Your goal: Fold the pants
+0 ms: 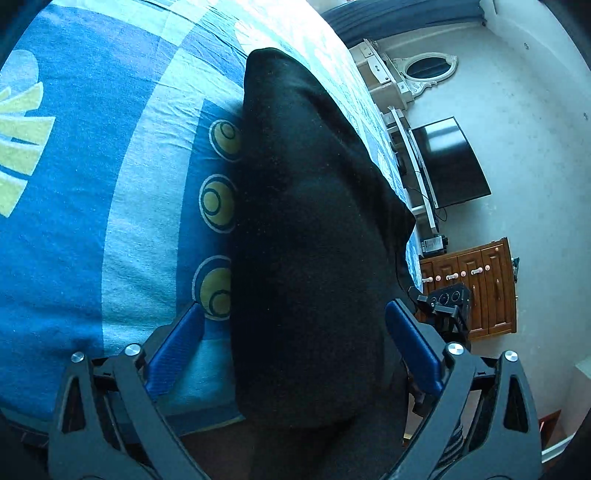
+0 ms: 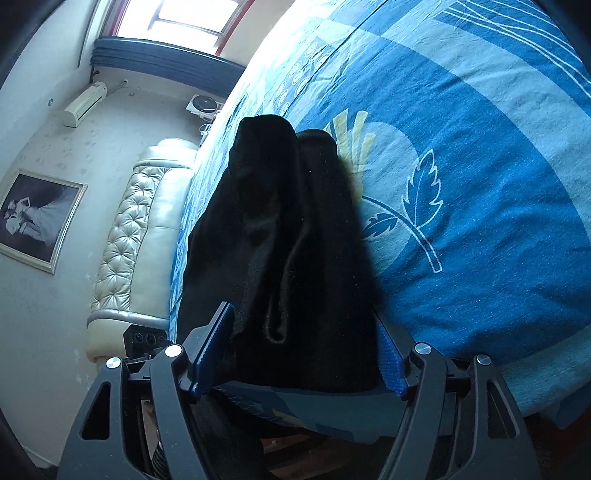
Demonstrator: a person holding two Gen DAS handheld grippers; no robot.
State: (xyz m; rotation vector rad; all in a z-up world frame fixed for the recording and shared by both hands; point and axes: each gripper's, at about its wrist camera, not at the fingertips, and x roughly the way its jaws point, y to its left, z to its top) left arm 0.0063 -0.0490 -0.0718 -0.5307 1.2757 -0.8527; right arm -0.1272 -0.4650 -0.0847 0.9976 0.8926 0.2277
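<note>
Two pant legs of black pants (image 2: pixel 288 236) lie lengthwise, pointing away across bedspread (image 2: pixel 480 147).

Bedroom, pale grey-white walls (image 1: pixel 517 110), daylight from window (image 2: pixel 184 18) over dark blue valance (image 2: pixel 166 59). Bed with blue patterned sheet (image 2: pixel 480 147), cream tufted headboard (image 2: pixel 129 229). Framed photo (image 2: pixel 37 218) and AC unit (image 2: pixel 83 105) on wall by headboard. Opposite wall: oval mirror (image 1: pixel 428 68) above white dresser (image 1: pixel 380 77), black TV (image 1: pixel 450 162) on white stand, brown wooden cabinet (image 1: pixel 476 288). Floor barely visible.
</note>
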